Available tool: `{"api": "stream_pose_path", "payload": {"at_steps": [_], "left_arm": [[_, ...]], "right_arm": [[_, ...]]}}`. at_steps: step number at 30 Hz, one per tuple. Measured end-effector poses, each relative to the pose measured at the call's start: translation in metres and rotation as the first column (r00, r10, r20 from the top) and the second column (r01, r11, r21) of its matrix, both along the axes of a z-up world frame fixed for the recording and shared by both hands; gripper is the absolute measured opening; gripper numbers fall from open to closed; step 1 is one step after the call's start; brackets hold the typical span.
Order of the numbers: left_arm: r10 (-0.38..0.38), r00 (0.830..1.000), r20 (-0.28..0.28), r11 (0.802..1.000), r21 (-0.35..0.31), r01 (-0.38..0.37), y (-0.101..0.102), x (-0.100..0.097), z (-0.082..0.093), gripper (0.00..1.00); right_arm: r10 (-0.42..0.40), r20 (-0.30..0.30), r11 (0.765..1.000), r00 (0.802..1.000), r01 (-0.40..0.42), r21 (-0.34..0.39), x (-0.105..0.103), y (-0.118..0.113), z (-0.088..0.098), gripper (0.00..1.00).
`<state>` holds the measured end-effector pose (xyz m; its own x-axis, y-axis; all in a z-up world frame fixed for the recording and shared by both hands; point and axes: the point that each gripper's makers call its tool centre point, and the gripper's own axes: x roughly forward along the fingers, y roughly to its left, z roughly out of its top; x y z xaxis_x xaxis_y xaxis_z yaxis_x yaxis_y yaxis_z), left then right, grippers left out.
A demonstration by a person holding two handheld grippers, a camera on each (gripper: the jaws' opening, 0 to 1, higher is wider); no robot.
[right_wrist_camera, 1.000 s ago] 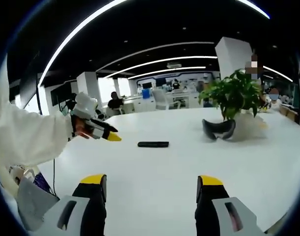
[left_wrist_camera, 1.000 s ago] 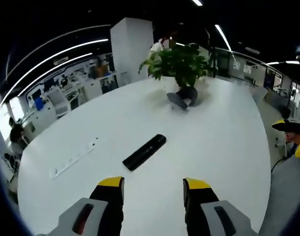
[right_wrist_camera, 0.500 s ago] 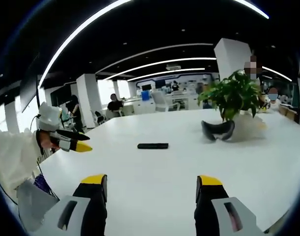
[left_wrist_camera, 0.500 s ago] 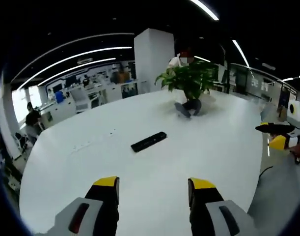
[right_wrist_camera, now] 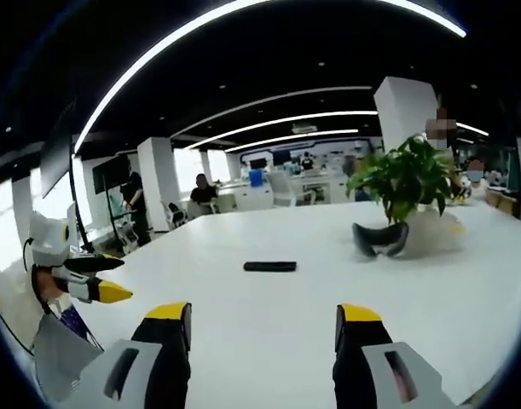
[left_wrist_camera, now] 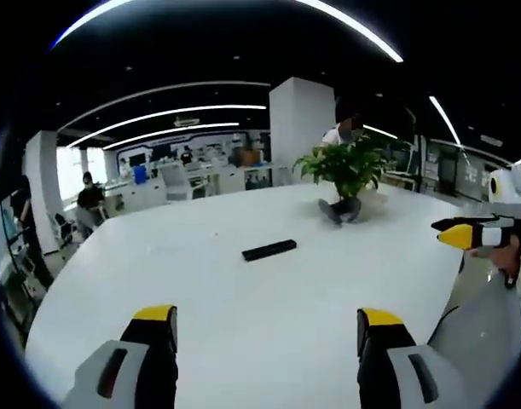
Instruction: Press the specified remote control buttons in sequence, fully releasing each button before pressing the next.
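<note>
- The remote control (left_wrist_camera: 269, 250) is so small and dark in both views that I can't make out a single button, just a flat black bar. In the right gripper view the remote (right_wrist_camera: 270, 267) looks the same.
- One remote, lying flat on the big white table (left_wrist_camera: 269, 324), out around the middle and well away from both grippers. Nothing touches it.
- One potted plant (left_wrist_camera: 347, 167) at the far side of the table, with a dark curved object (left_wrist_camera: 338, 211) at its base; could be a headset, hard to say. From the right gripper view the plant (right_wrist_camera: 407, 176) sits far right, and that dark thing (right_wrist_camera: 379, 239) is right in front of it.
- Left gripper (left_wrist_camera: 267, 326): jaws spread wide, yellow tips well apart, nothing between them, hovering over the near edge of the table and pointing at the remote.
- Right gripper (right_wrist_camera: 263, 319): same deal, jaws wide apart and empty, low over the near table edge.
- Each gripper peeks into the other's view: the right one at the right edge of the left gripper view, the left one at the left edge of the right gripper view. Both are partly cut off and held off past the table's side.
- A few people in the far background by desks, too tiny and blurry to count properly.
</note>
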<state>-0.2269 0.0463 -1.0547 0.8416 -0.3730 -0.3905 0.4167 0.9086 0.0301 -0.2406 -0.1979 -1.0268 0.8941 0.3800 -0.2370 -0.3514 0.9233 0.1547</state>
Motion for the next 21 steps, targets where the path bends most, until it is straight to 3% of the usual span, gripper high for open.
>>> {"api": "stream_pose_path", "payload": {"at_steps": [1, 6, 9, 11, 14, 17, 21], "left_arm": [[0.011, 1.0, 0.015, 1.0, 0.008, -0.012, 0.002, -0.004, -0.002, 1.0], [0.071, 0.997, 0.024, 0.997, -0.017, -0.07, 0.014, -0.015, -0.002, 1.0], [0.128, 0.988, 0.082, 0.991, -0.055, -0.124, 0.021, -0.019, 0.006, 1.0], [0.159, 0.981, 0.112, 0.987, -0.045, -0.155, 0.026, -0.02, 0.007, 1.0], [0.185, 0.969, 0.163, 0.981, 0.024, -0.191, 0.032, -0.016, 0.01, 1.0], [0.212, 0.964, 0.164, 0.975, 0.031, -0.219, 0.033, -0.012, 0.004, 1.0], [0.194, 0.953, 0.233, 0.971, 0.091, -0.22, 0.031, -0.013, 0.01, 1.0]], "right_arm": [[0.007, 0.032, 1.0, 0.999, -0.008, 0.011, 0.0, 0.002, 0.005, 0.72], [0.018, 0.055, 1.0, 0.998, -0.018, -0.01, 0.001, 0.004, 0.007, 0.85], [0.036, 0.052, 0.999, 0.998, -0.034, -0.043, 0.002, 0.007, 0.004, 0.88], [0.045, 0.075, 0.998, 0.996, -0.042, -0.036, 0.003, 0.009, 0.006, 0.93], [0.053, 0.103, 0.997, 0.993, -0.047, -0.057, 0.005, 0.014, 0.008, 0.97], [0.061, 0.124, 0.996, 0.99, -0.054, -0.065, 0.005, 0.013, 0.011, 0.96], [0.06, 0.11, 0.996, 0.992, -0.052, -0.074, 0.006, 0.012, 0.007, 0.97]]}}
